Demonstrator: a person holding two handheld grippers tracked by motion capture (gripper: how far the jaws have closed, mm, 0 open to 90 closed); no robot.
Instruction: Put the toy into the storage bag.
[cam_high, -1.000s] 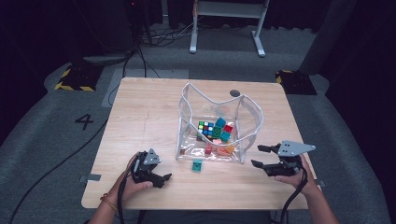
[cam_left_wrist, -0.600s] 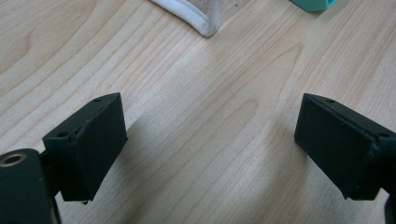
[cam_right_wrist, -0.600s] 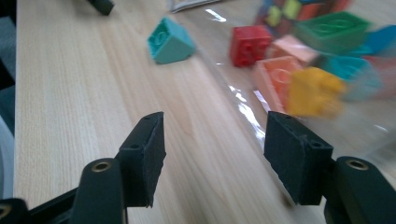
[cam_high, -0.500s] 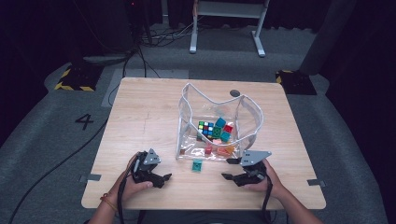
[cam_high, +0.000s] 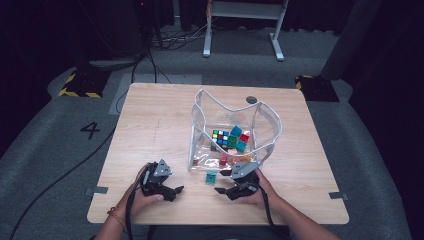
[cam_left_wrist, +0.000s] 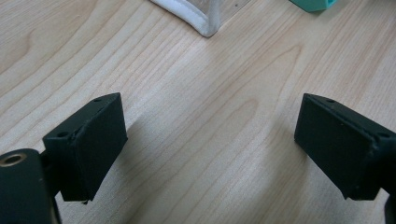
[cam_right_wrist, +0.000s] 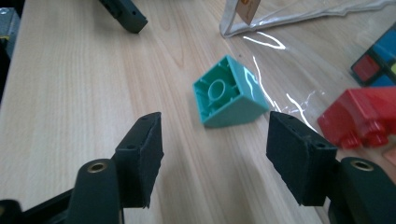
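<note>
On the near half of the wooden table (cam_high: 150, 120), just in front of the clear plastic bag (cam_high: 270, 125), a small teal block (cam_high: 211, 177) lies on its side on the bare wood, apart from the bag's white-trimmed edge. The right gripper (cam_high: 223, 186) sits low beside it, held in the person's right hand (cam_high: 252, 191), its jaws pointing toward the block; in the right gripper view the right gripper (cam_right_wrist: 215, 154) has both black pads spread apart with the teal block (cam_right_wrist: 229, 92) lying just beyond them, hollow underside turned toward the camera, nothing pressed between the pads. Those jaws have just been opening a little. Beside the block in that view, a red block (cam_right_wrist: 362, 114) and part of a colour cube (cam_right_wrist: 378, 58) rest under the bag's clear film. The left gripper (cam_high: 175, 192) rests near the table's front edge, well apart from the block, and in the left gripper view the left gripper (cam_left_wrist: 210, 149) has its jaws wide apart over bare wood.
</note>
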